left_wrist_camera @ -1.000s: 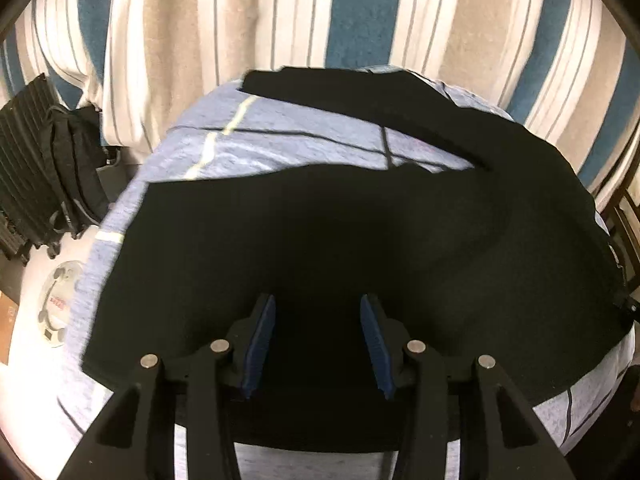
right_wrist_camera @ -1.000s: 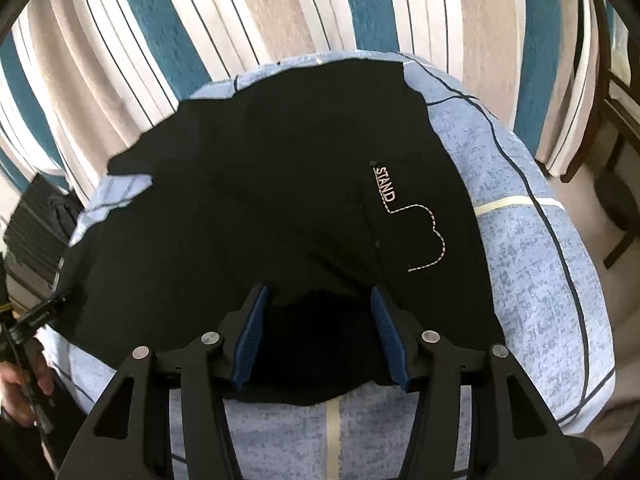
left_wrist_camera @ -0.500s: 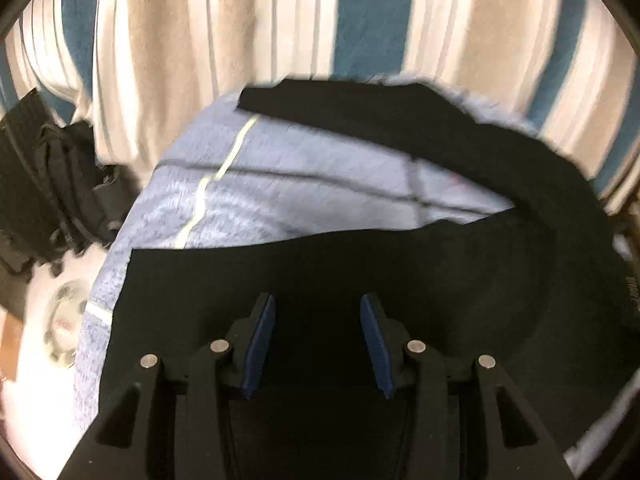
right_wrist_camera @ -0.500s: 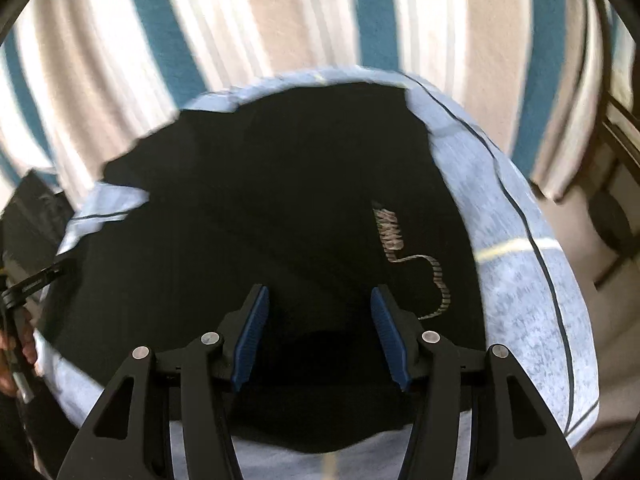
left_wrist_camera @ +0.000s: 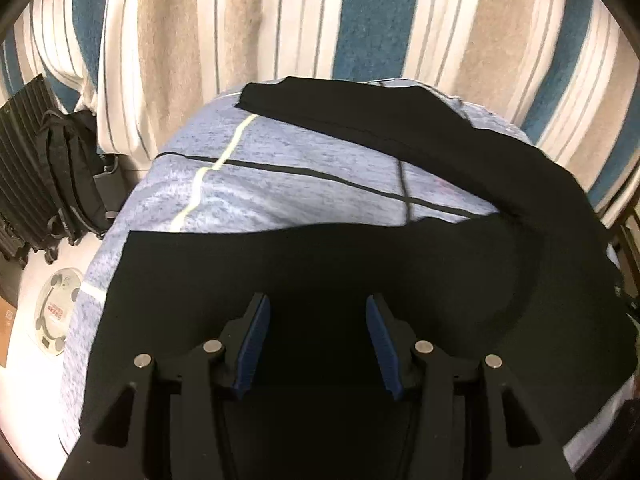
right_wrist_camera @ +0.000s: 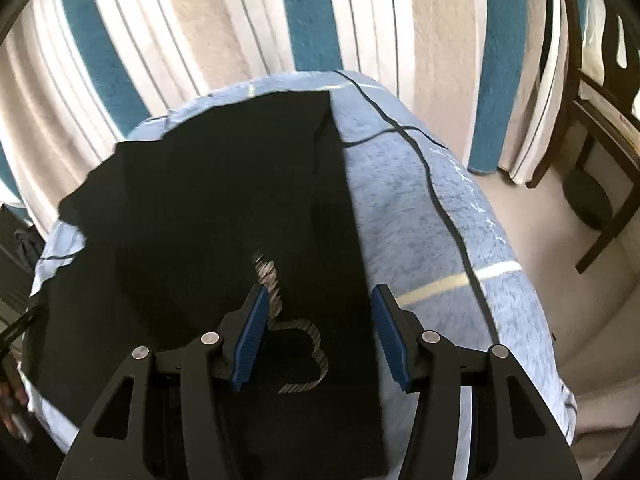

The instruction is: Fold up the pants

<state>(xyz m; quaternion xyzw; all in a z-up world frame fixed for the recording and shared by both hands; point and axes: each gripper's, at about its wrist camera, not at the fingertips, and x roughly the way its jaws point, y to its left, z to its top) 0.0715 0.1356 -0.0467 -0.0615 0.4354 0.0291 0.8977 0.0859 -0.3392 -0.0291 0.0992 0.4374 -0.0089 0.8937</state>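
**Pants spread out, both grippers hovering empty**

Pants (left_wrist_camera: 320, 264) lie flat on the blue cover (left_wrist_camera: 304, 184), directly under and ahead of both grippers. Our left gripper (left_wrist_camera: 318, 338) has its jaws apart, holding nothing; our right gripper (right_wrist_camera: 316, 336) is likewise spread, over the stitched logo (right_wrist_camera: 296, 340). To fold cleanly, we should pinch both layers at the near edge (the far leg trails away to the left gripper's right) and lift evenly.

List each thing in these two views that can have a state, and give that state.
Left gripper: open, over the pants.
Right gripper: open, over the pants.
Black pants: spread on the bed, one leg apart.
Blue blanket: flat under the pants.
Striped curtain: drawn.
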